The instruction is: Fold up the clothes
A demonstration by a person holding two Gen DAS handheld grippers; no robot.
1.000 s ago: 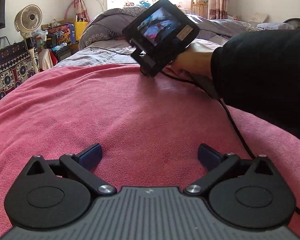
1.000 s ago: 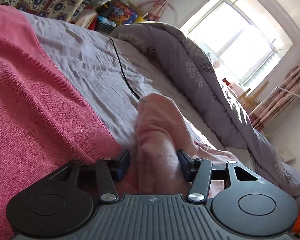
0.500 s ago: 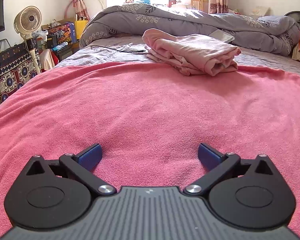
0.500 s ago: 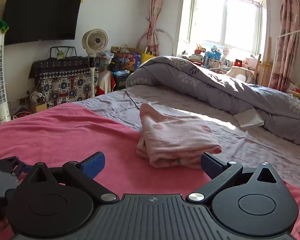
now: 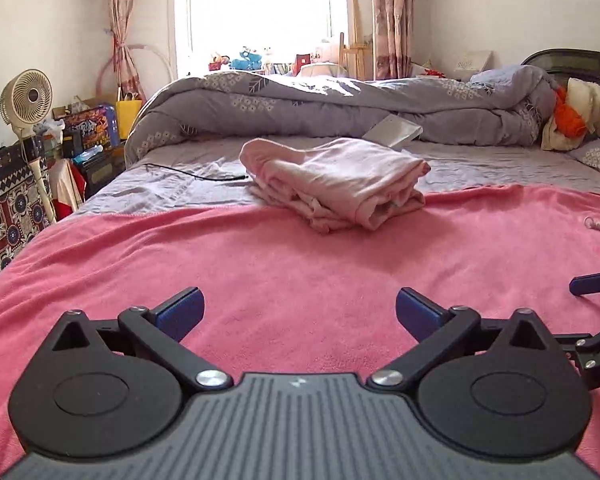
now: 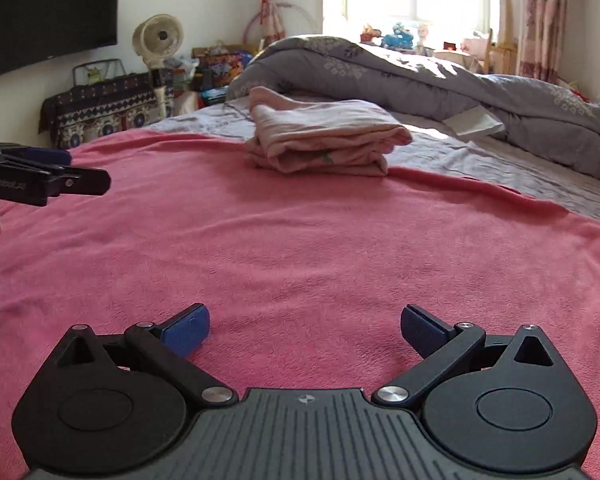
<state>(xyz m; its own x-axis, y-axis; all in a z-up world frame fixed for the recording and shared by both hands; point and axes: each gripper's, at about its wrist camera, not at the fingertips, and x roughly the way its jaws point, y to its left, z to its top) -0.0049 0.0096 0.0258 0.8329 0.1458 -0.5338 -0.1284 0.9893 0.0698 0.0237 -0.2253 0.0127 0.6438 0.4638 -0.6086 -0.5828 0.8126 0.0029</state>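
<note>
A folded pale pink garment (image 5: 336, 180) (image 6: 324, 138) lies on the bed where the pink blanket (image 5: 300, 264) (image 6: 300, 240) meets the grey sheet. My left gripper (image 5: 299, 312) hovers low over the blanket, well short of the garment, open with nothing between its blue pads. My right gripper (image 6: 305, 326) is also open and empty over the blanket, near the front. One blue finger of the right gripper (image 5: 592, 283) shows at the right edge of the left wrist view. The left gripper's black fingers (image 6: 52, 180) show at the left edge of the right wrist view.
A rolled grey quilt (image 5: 340, 108) lies across the bed behind the garment, a white flat packet (image 5: 394, 132) against it. A black cable (image 5: 196, 174) runs over the grey sheet. A fan (image 5: 26, 98), boxes and a patterned case stand at the left; pillows (image 5: 588, 112) at the right.
The right gripper let go of the pink garment, opened wide and pulled back over the blanket, rolling level. The garment now lies folded on the bed. The left gripper shifted only a little.
</note>
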